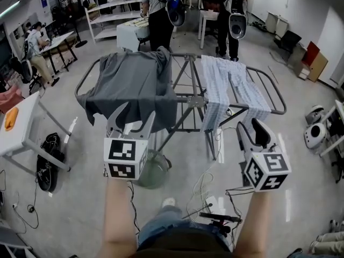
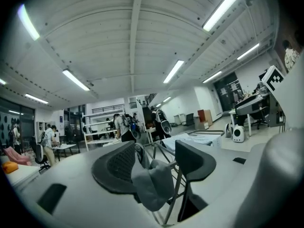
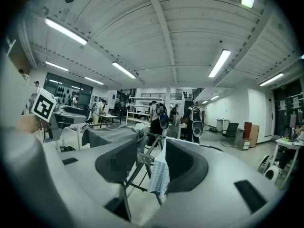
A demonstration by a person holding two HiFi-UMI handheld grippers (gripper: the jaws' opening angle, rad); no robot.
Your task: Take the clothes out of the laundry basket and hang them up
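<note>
A grey shirt (image 1: pixel 131 82) is draped over the left wing of the metal drying rack (image 1: pixel 189 98). A blue checked garment (image 1: pixel 231 87) hangs over the right wing. My left gripper (image 1: pixel 138 110) is held level in front of the shirt's lower edge, jaws apart. In the left gripper view (image 2: pixel 154 151) a hanging fold of the shirt (image 2: pixel 152 184) shows in the gap; no pad presses on it. My right gripper (image 1: pixel 249 123) stands open and empty before the checked garment (image 3: pixel 159 175). The grey-green laundry basket (image 1: pixel 153 172) sits on the floor under the left gripper.
Two people with backpacks (image 1: pixel 159 15) stand behind the rack. A white table (image 1: pixel 21 128) and a black bag (image 1: pixel 47 160) are at the left. Cables (image 1: pixel 207 192) lie on the floor near my feet. A white machine (image 1: pixel 314 130) stands at the right.
</note>
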